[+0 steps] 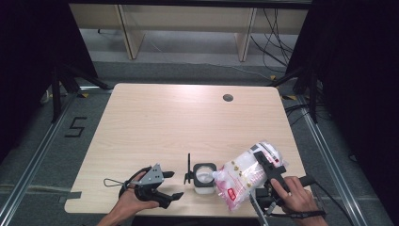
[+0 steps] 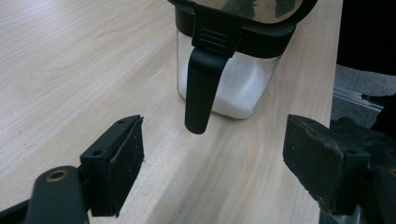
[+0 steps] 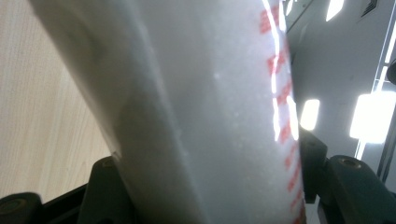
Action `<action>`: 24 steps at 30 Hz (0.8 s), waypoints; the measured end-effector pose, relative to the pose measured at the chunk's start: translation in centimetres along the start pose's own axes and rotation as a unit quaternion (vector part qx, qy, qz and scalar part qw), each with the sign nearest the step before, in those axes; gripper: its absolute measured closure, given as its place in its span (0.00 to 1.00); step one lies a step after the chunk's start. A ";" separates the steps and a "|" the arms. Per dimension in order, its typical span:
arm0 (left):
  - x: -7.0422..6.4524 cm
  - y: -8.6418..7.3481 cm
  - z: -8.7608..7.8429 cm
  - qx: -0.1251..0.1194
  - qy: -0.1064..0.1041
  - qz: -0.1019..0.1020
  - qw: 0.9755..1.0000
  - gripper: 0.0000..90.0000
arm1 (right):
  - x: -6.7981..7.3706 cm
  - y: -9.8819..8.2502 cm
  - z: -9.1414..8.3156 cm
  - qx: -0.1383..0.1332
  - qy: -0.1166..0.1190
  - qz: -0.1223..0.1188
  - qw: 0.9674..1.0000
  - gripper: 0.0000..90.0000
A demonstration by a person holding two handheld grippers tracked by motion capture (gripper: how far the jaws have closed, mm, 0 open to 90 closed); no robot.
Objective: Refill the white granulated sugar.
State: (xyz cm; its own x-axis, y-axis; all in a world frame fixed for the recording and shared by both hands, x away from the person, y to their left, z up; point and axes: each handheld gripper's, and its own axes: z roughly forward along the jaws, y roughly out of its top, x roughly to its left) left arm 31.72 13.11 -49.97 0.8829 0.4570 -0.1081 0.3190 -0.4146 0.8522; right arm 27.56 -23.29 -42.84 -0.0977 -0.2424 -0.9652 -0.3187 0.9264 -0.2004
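A clear bag of white granules with red print (image 1: 242,176) lies tilted at the bench's (image 1: 164,122) near right, mouth over the lidded glass jar (image 1: 204,178), clamped between the right gripper's (image 1: 272,175) fingers. Left gripper (image 1: 173,184) fingers stand apart, empty, left of the jar.

Between my left gripper (image 1: 173,184) and the jar (image 1: 205,178), only the jar's raised black lid (image 1: 188,169) stands in the way. The tilted bag (image 1: 244,176) blocks the jar's right side. The table (image 1: 179,122) beyond offers unobstructed passage.
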 end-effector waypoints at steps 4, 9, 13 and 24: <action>0.0 0.0 0.0 0.000 0.000 -0.001 1.000 0.22 | 0.0 0.2 -0.2 0.014 0.012 0.007 1.000 0.48; 0.0 0.0 0.0 0.000 0.000 -0.001 1.000 0.22 | -0.1 0.2 -0.3 0.020 0.022 0.006 1.000 0.48; 0.0 0.0 0.0 0.000 0.000 -0.001 1.000 0.22 | 0.1 0.0 0.0 0.002 -0.003 0.006 1.000 0.48; 0.0 0.0 -0.1 0.004 0.002 0.002 1.000 0.22 | 0.0 0.1 -0.2 0.013 0.009 0.003 1.000 0.48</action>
State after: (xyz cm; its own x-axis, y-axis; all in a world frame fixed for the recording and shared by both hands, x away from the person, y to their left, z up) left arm 31.74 13.16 -49.93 0.8823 0.4594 -0.1026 0.3188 -0.4228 0.8483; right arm 27.30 -23.23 -42.79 -0.1161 -0.2424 -0.9632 -0.2935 0.9348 -0.1999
